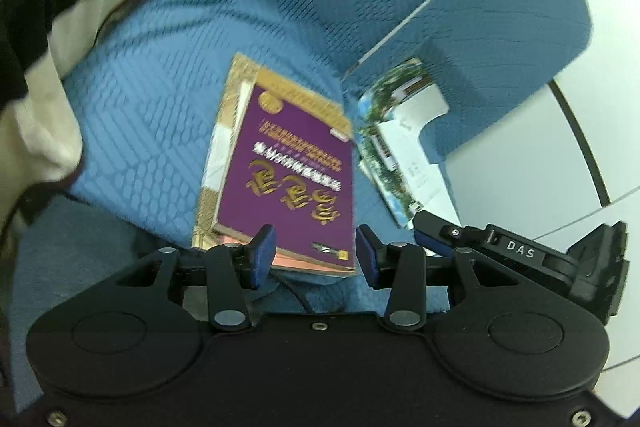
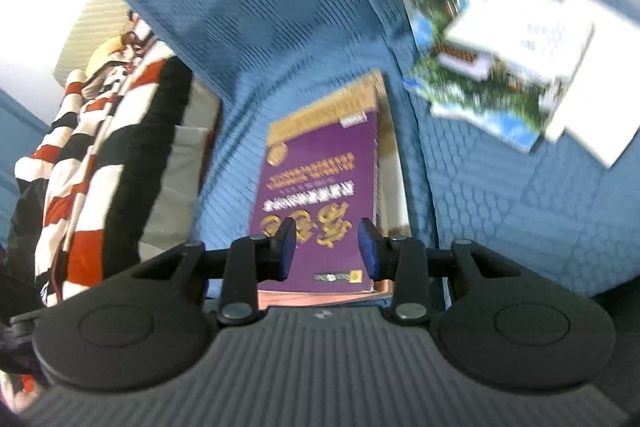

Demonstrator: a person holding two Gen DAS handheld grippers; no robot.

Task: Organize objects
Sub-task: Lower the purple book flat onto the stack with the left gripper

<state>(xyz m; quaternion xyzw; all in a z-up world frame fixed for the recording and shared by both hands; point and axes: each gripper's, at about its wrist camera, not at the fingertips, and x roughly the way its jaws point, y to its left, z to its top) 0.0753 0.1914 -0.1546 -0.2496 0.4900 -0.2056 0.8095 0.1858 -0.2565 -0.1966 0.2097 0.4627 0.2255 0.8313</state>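
Both tongs, left (image 1: pixel 315 254) and right (image 2: pixel 327 247), hang part-spread and empty above the purple book (image 1: pixel 288 171).

Books and a blanket on a blue sofa

The sofa (image 1: pixel 152 99), covered in blue patterned fabric, carried a purple book (image 1: pixel 288 171) atop a small stack on its seat, green-and-white booklets (image 2: pixel 480 67) loosely overlapped near the armrest (image 1: pixel 500 27), and a red, white and black striped blanket (image 2: pixel 92 163) bunched opposite.

Left gripper (image 1: pixel 315 255), right gripper (image 2: pixel 327 251): jaws parted, empty.
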